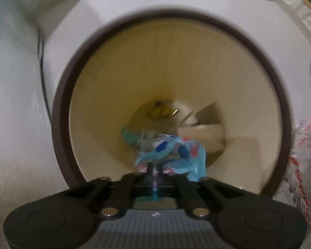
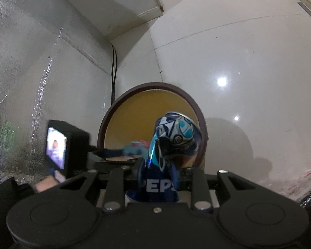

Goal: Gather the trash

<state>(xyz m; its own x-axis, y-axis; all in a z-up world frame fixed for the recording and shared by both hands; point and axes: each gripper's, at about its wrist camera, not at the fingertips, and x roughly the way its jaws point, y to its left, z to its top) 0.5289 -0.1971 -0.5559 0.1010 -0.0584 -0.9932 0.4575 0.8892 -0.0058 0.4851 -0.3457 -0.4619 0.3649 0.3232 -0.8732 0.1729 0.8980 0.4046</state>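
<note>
White floor tiles surround the bin (image 1: 60, 112). Left tool (image 1: 153, 166) clenches a blue wrapper (image 1: 176, 151) over the bin's mouth; right tool (image 2: 158, 166) grips a crushed Pepsi can (image 2: 176, 132) beside it. Some trash already lies inside; both pieces await dropping.

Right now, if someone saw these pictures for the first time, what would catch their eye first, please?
Probably the round bin with its dark brown rim, filling the left wrist view and looking straight down into its pale inside. Just over its mouth, the left gripper pinches a crumpled light blue wrapper, with other scraps lying at the bottom. In the right wrist view, the right gripper clamps a crushed blue Pepsi can in front of the same bin.
</note>
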